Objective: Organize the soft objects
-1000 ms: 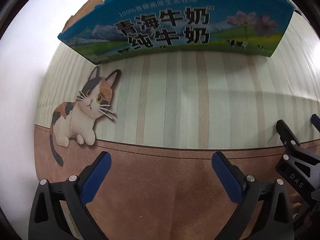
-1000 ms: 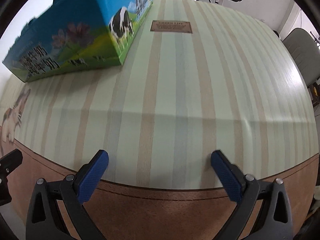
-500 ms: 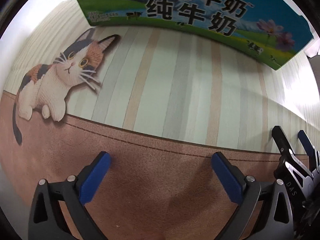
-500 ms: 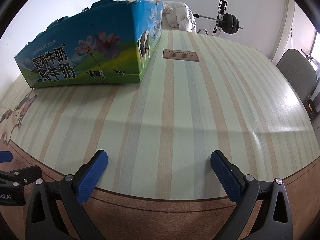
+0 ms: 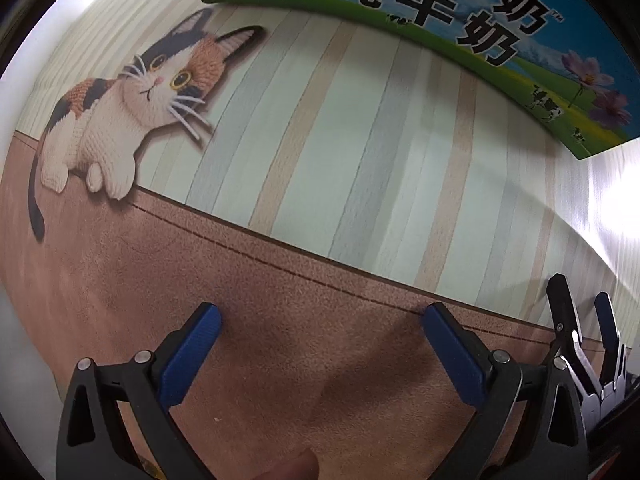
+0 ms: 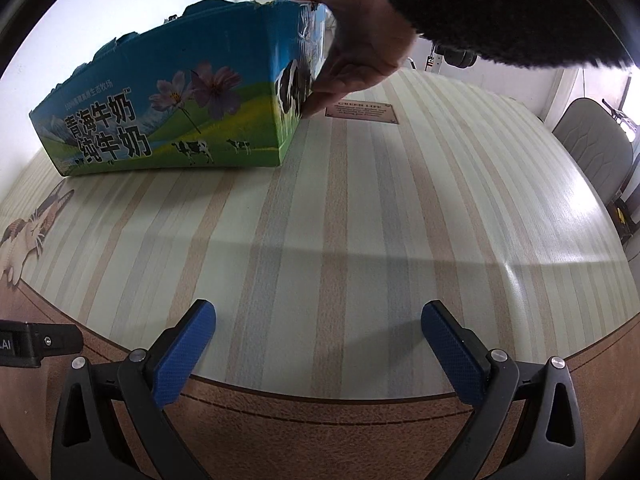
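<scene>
Both grippers, left gripper (image 5: 318,332) and right gripper (image 6: 318,328), fingers spread, empty. Bare hand (image 6: 360,36) grips milk carton box (image 6: 168,108) at surface's far left.

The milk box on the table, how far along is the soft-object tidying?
Nothing looks done: no soft objects are visible. In hand: a bare hand grips the milk box at its corner. The left gripper and right gripper are open and empty. All the sorting is left.

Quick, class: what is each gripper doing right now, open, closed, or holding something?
Left gripper: open, holding nothing.
Right gripper: open, holding nothing.
Bare hand: gripping the milk box at its corner.
</scene>
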The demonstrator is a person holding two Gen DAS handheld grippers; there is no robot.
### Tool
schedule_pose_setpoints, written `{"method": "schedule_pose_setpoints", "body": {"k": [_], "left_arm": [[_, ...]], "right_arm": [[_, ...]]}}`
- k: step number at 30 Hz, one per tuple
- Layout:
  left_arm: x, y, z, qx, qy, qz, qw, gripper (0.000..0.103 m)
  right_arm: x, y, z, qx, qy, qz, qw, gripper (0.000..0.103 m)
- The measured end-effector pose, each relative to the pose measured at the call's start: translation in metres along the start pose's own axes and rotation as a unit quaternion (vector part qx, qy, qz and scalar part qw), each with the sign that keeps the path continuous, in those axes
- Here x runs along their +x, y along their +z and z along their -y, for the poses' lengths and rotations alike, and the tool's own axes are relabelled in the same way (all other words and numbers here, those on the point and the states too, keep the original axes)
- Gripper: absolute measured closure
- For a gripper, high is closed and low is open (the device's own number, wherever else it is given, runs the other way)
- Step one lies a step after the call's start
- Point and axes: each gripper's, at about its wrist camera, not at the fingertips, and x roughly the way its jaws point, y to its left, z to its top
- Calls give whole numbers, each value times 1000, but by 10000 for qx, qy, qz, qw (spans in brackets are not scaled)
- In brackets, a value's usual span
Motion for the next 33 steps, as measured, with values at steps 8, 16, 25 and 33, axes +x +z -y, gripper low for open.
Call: {"method": "schedule_pose_setpoints", "body": {"k": [8, 16, 25, 33], "left_arm": [[2, 26, -6, -232, 3, -337, 9992, 0], [4, 41, -6, -296, 1, -407, 9987, 0], [19, 32, -9, -555, -1, -553, 9969, 0], [23, 31, -10, -597, -3, -590, 9965, 0]], "right_arm": [[-1, 3, 1, -3, -12, -8, 10000, 0], [-2, 2, 2, -7, -7, -9, 10000, 0], [-2, 2, 6, -7, -8, -9, 10000, 0], [-14, 5, 21, -12, -23, 11, 10000, 0]]}}
